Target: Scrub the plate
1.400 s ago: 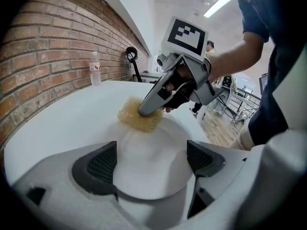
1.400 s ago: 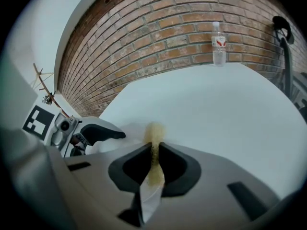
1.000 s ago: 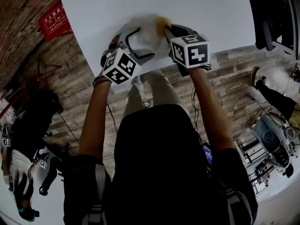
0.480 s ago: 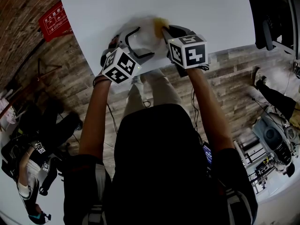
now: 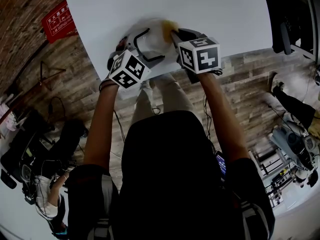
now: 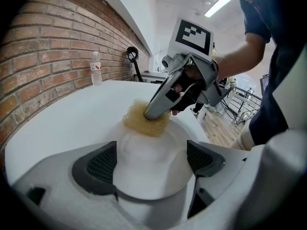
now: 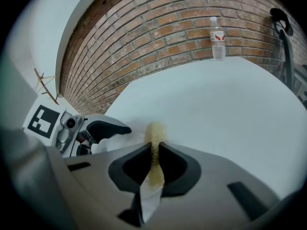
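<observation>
**Ana:** Yellow sponge [image 7: 155, 133], pinched hard. The right gripper [image 7: 154, 151] has its jaws almost together on it, with the foam squeezed thin between them.

**Ben:** And the left gripper [image 6: 151, 163]?

**Ana:** Its jaws are closed on the near rim of the white plate [image 6: 153, 143]. One dark pad [image 6: 98, 164] presses on each side of the rim.

**Ben:** Where does the sponge meet the plate?

**Ana:** At the plate's far side. The sponge's free end is pressed flat against it, and the right gripper slants down from the right.

**Ben:** Where is the plate itself?

**Ana:** At the near edge of the white table [image 7: 216, 104], just in front of the person. I cannot tell whether its far rim rests on the tabletop.

**Ben:** Anything farther out?

**Ana:** A water bottle [image 7: 218, 38] stands upright at the table's far edge, against a brick wall [image 7: 158, 37]. A wooden floor [image 5: 75, 84] shows below the table's near edge.
</observation>
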Motion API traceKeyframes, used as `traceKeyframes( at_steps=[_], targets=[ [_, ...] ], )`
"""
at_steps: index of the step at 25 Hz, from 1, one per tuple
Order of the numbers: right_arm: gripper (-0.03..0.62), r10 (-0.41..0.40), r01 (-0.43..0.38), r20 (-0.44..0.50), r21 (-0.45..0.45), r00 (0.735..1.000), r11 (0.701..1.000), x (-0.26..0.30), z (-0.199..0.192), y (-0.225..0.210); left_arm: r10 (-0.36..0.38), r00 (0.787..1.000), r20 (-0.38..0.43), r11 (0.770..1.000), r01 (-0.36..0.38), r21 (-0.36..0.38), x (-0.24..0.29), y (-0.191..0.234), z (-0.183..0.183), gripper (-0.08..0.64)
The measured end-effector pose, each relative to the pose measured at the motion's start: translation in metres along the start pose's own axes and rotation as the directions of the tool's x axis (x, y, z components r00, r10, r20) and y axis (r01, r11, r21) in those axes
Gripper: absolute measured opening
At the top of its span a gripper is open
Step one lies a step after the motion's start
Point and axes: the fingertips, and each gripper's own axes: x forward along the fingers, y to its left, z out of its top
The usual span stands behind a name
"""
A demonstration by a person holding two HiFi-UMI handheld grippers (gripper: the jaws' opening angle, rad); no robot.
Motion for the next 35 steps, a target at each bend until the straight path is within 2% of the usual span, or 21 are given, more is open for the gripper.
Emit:
traceKeyframes(
  at_steps=[21,35],
  targets=[
    [0.041,0.112,-0.117,-0.094,-0.048,0.989,0.992,0.016,-0.026,0.053,0.003,1.0,0.004,1.0,-0.003,-0.004,0.002,0.0,0.001,0.434],
    [0.041,0.124,-0.129,-0.101,-0.048,0.987,0.99,0.017,-0.026,0.052,0.0,1.0,0.008,1.0,0.0,-0.001,0.002,0.001,0.002,0.434]
  ],
)
